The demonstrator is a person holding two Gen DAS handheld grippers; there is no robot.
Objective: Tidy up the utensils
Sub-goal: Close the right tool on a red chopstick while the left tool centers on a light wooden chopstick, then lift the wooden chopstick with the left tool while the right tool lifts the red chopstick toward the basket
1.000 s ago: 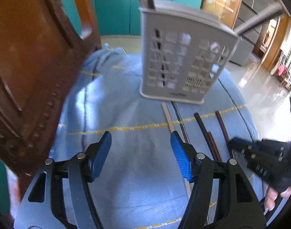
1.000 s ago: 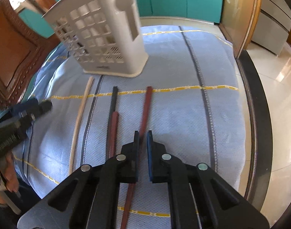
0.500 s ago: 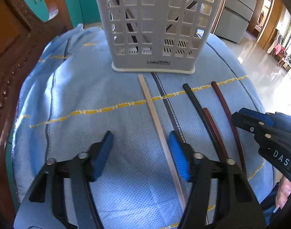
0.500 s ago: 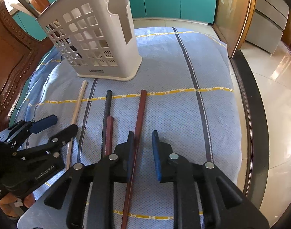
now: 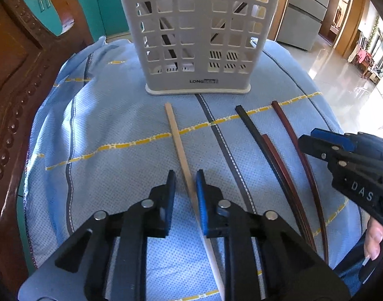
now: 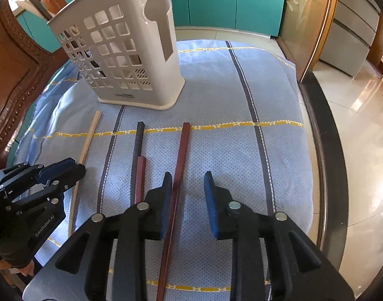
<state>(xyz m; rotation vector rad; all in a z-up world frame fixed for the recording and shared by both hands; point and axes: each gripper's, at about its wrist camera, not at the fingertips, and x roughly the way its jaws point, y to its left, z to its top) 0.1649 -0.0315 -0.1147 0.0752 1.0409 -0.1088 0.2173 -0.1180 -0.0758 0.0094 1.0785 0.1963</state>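
Four chopsticks (image 5: pixel 177 140) flat on cloth (image 5: pixel 111 125), long axes toward basket (image 5: pixel 199 35), left tool (image 5: pixel 186 195) closing around pale stick, right tool (image 6: pixel 189 195) released, opening.

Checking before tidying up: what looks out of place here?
Four chopsticks lie loose on the blue cloth rather than in the white holder: a pale one, a black one, and two reddish-brown ones, one shorter-looking.
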